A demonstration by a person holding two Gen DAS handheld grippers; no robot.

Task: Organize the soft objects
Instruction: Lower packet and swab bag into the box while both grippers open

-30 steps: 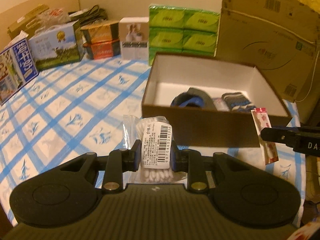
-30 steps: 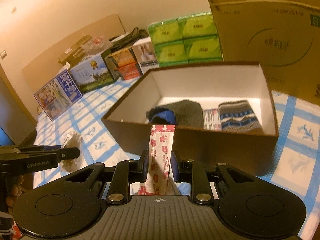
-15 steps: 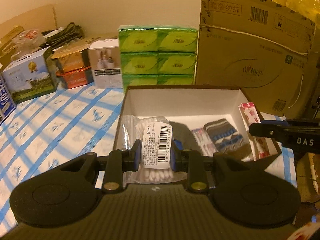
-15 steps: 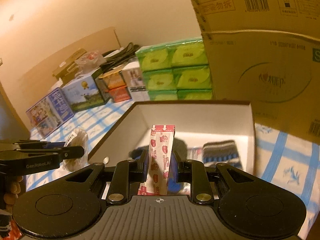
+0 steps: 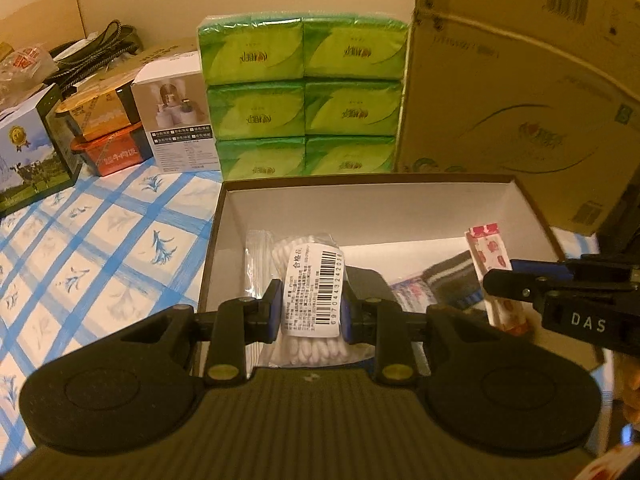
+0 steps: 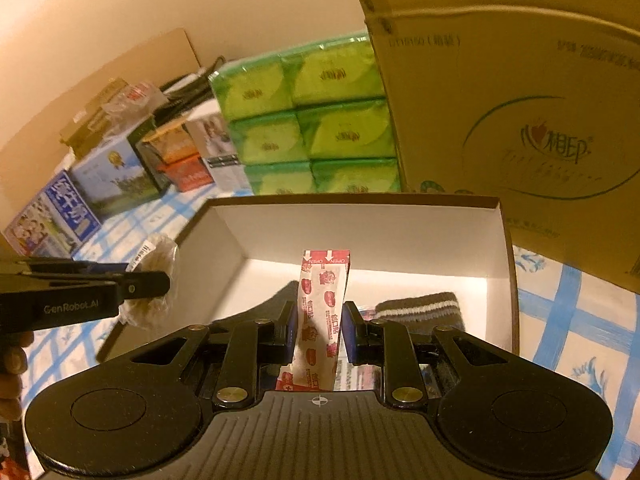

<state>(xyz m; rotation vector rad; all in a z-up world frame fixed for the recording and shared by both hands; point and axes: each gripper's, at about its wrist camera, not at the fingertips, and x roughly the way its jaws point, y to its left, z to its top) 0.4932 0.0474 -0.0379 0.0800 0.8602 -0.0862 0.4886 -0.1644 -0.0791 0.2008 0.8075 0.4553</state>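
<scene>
We hold cotton swab bag (image 5: pixel 308 280) pinched in left hand-held gripper (image 5: pixel 310 312), plaster strip (image 6: pixel 324 312) pinched in right hand-held gripper (image 6: pixel 320 326), above box (image 5: pixel 400 204); early release risks landing outside the rim.

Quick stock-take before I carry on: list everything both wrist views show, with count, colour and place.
Cotton swab bag: one, clear with white label, in left gripper over the box.
Plaster strip: one, red and white, in right gripper over the box.
Box: one, brown outside, white inside, open, on the cloth.
Sock: one striped grey, inside the box.
Tissue packs: six showing, green, stacked behind the box.
Carton: one, brown, right of the tissues.
Small boxes: several, mixed colours, left of the tissues.
Cloth: blue and white check.
Left gripper: black.
Right gripper: black.
</scene>
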